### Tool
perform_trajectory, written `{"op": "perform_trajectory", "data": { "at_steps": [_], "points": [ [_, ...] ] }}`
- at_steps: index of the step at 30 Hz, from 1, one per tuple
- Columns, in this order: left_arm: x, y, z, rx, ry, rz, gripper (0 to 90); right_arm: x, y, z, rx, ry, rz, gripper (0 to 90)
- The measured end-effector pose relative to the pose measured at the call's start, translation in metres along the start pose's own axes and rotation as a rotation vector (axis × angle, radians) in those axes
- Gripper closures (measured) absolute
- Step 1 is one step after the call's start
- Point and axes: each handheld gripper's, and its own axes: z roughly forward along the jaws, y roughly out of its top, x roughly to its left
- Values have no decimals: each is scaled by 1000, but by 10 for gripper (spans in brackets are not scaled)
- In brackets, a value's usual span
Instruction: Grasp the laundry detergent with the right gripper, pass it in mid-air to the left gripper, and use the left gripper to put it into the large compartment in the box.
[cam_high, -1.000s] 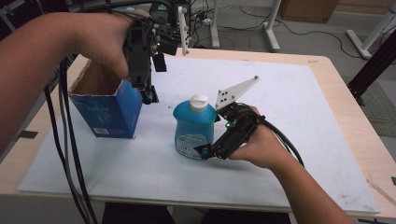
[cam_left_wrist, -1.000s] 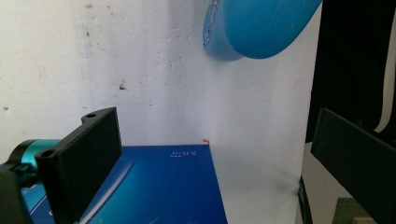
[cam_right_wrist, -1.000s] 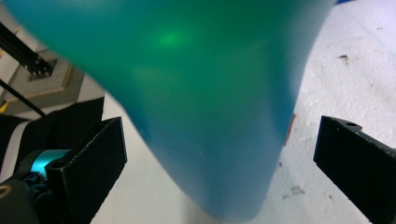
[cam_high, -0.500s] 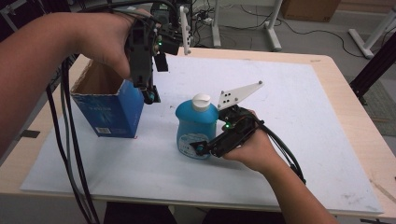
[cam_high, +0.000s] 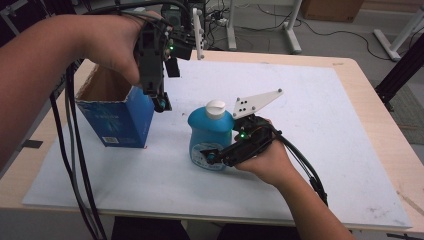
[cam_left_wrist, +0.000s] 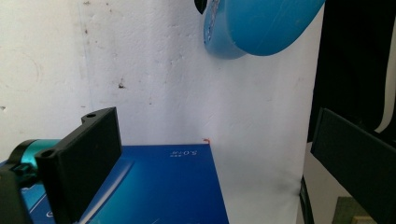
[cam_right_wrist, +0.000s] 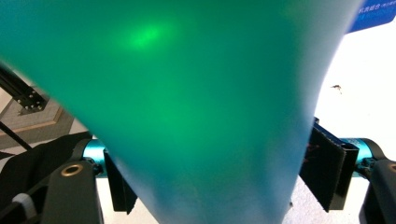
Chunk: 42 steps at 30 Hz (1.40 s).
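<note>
A big white board (cam_high: 310, 150) covers the table. On it stand an open blue box (cam_high: 120, 117) and, just beside it, a blue bottle (cam_high: 210, 135). The right gripper (cam_high: 215, 156) has just been closing its jaws around the bottle, maybe touching now. The left gripper (cam_high: 161, 102) hangs spread wide by the box. A loose squeeze could let the bottle slip or tip.

Looking forward and down from above the near edge of the desk (cam_high: 350, 100) in the high view, riding each tool in the other two, the left facing down over the blue box (cam_left_wrist: 163, 186), the right pressed close against the blue bottle (cam_right_wrist: 187, 93), bottle (cam_high: 210, 135) shared by all three.
</note>
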Motion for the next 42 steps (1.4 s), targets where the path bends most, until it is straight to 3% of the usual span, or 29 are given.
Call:
{"op": "perform_trajectory", "data": {
  "at_steps": [14,21,26,42],
  "points": [
    [0,-1,0,6,1,-5,18,1,-2,1,-25,-3,-3,352],
    [0,0,2,10,-3,-7,18,2,-4,-1,-42,-20,-17,403],
    [-1,2,3,10,0,-1,18,1,-3,-5,-72,-63,-46,467],
    [-9,9,-3,1,0,5,18,8,8,-18,-50,-97,-96,476]
  ]
}}
